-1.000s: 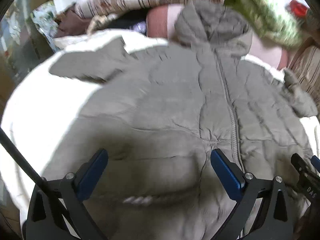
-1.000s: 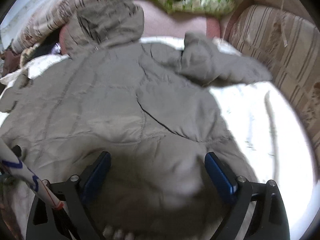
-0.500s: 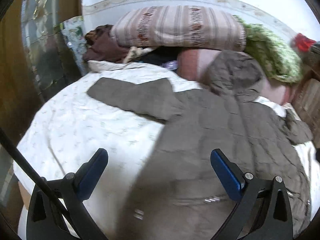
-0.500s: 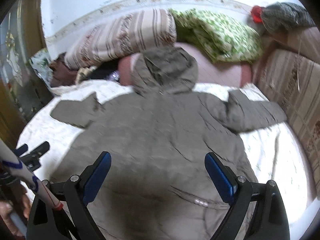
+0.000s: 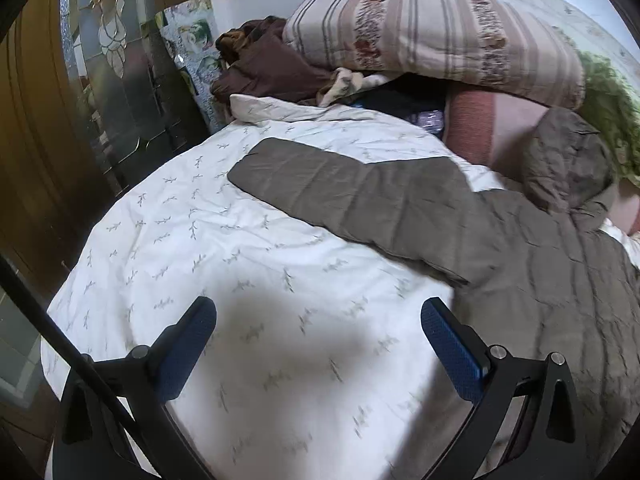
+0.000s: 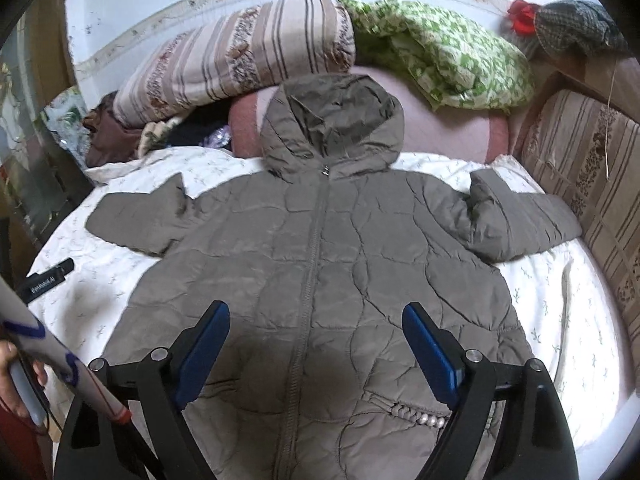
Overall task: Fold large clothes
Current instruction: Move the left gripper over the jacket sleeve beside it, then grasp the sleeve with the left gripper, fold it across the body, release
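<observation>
Both views have pulled back from the jacket since a second ago, when its quilted front filled each frame.

Left wrist view: the left gripper (image 5: 318, 330) now hangs over bare sheet (image 5: 192, 240), where before it stood over the jacket's body. The jacket (image 5: 540, 280) has slid to the right side of the frame, and only one sleeve (image 5: 352, 196) reaches out toward centre, lying flat on the sheet. The jaws stand wide apart with nothing between them.

Right wrist view: the right gripper (image 6: 316, 338) has risen enough that the whole jacket (image 6: 320, 248) shows, front up and zipped, hood (image 6: 332, 128) against the pillows (image 6: 240, 60) at the top, sleeves spread to left and right. The jaws are still wide but closing a little, and they hold nothing; the hem lies below them, untouched. At the left edge the tip of the left gripper (image 6: 50, 280) shows over the sheet, beside the nearer sleeve, and a hand (image 6: 12, 380) sits at lower left.

By my reading the spreading is done and no fold is made yet. The left gripper looks placed to take the left-hand sleeve and bring it across the body first.
</observation>
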Demonstrator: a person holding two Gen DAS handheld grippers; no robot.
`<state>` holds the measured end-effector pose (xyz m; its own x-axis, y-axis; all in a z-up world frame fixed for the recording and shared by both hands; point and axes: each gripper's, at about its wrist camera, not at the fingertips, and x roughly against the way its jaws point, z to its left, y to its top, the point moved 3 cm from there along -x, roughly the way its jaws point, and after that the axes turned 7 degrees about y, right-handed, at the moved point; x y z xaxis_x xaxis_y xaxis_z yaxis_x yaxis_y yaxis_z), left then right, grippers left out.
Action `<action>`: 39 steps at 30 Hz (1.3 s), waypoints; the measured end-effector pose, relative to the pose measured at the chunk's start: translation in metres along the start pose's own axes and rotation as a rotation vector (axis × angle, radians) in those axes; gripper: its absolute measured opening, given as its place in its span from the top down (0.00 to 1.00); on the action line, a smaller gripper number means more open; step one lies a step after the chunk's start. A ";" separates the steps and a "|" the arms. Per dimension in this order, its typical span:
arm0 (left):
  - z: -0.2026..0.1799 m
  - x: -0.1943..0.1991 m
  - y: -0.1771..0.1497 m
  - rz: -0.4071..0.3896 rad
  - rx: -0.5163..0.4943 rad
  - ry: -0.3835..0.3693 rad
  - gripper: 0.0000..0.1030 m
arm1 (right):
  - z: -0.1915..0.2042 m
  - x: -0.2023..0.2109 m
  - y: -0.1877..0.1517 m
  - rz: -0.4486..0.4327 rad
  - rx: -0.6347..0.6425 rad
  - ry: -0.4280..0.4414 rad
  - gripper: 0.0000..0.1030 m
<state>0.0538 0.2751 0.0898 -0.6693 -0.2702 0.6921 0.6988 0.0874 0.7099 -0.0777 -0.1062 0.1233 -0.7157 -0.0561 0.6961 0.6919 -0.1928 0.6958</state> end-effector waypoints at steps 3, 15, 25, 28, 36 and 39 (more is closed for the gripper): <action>0.009 -0.031 0.013 0.027 0.025 -0.028 0.00 | -0.007 -0.011 -0.001 0.019 -0.026 -0.016 0.12; 0.071 -0.210 0.079 0.292 0.432 -0.359 0.16 | -0.040 -0.054 -0.019 0.122 -0.112 -0.057 0.12; 0.073 -0.271 0.110 0.286 0.532 -0.385 0.19 | -0.051 -0.084 -0.026 0.173 -0.107 -0.095 0.12; 0.071 -0.271 0.115 0.291 0.476 -0.277 0.77 | -0.053 -0.087 -0.028 0.180 -0.102 -0.102 0.15; 0.062 -0.184 0.147 0.193 0.402 -0.339 0.89 | -0.057 -0.075 -0.029 0.171 -0.114 -0.057 0.32; 0.033 -0.125 0.161 0.120 0.317 -0.401 0.90 | -0.059 -0.063 -0.029 0.145 -0.119 -0.035 0.33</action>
<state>0.2413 0.3547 0.1221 -0.6767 0.1424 0.7223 0.7074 0.3976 0.5844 -0.0585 -0.1548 0.0492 -0.6039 -0.0577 0.7949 0.7700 -0.2998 0.5632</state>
